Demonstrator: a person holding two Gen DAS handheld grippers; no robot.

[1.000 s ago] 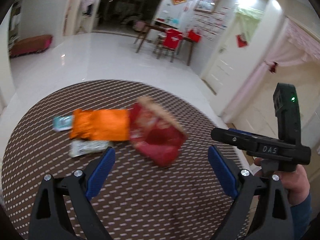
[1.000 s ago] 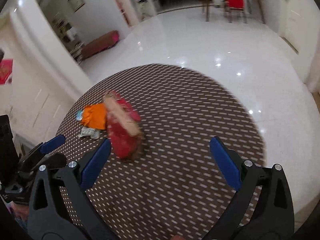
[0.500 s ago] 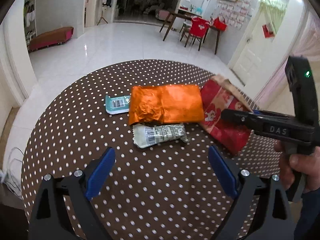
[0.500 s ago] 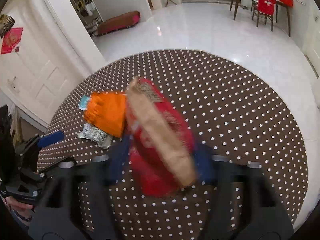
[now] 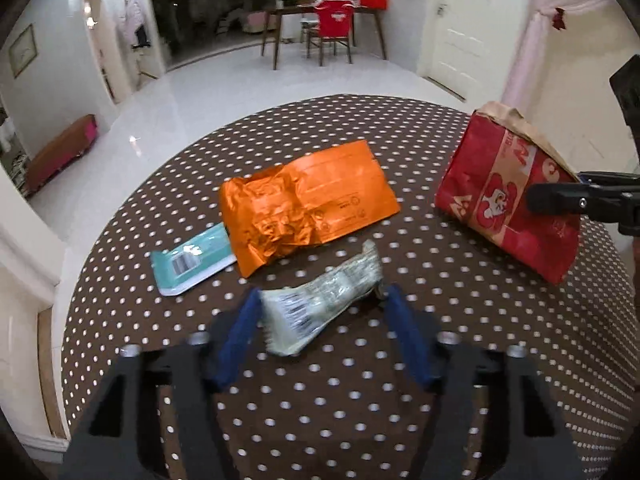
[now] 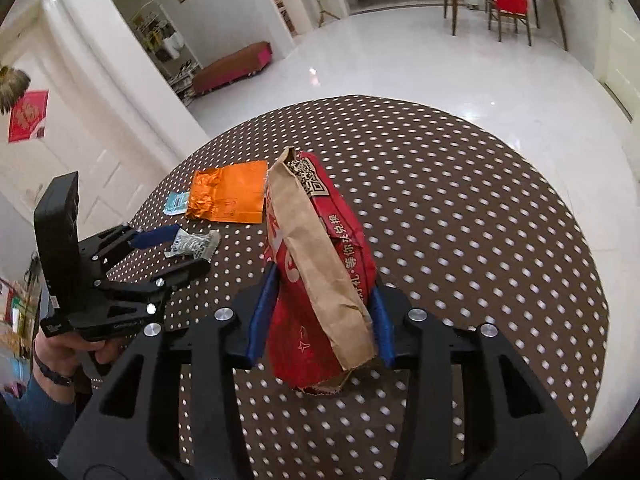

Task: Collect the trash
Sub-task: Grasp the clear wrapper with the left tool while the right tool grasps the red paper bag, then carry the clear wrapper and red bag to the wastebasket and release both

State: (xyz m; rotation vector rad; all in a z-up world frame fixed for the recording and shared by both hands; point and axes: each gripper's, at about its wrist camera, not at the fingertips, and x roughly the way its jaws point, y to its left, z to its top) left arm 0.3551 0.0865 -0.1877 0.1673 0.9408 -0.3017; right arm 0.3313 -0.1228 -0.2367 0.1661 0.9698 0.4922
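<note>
Where the round table (image 6: 460, 200) spreads its brown, white-dotted cloth, both grippers slant down onto it. Biggest of four pieces of trash, one red paper bag (image 6: 320, 280) with a tan folded side stands between the closing jaws of the right gripper (image 6: 320, 304), blue pads against both flanks. Ahead and left of the left gripper (image 5: 320, 316) lie one crinkled orange foil pouch (image 5: 304, 208) and one flat teal packet (image 5: 192, 264). Between its closing, blurred jaws sits one crumpled clear wrapper (image 5: 324, 300); the pads seem just short of it. A hand (image 6: 68, 348) in a blue sleeve grips that tool.
</note>
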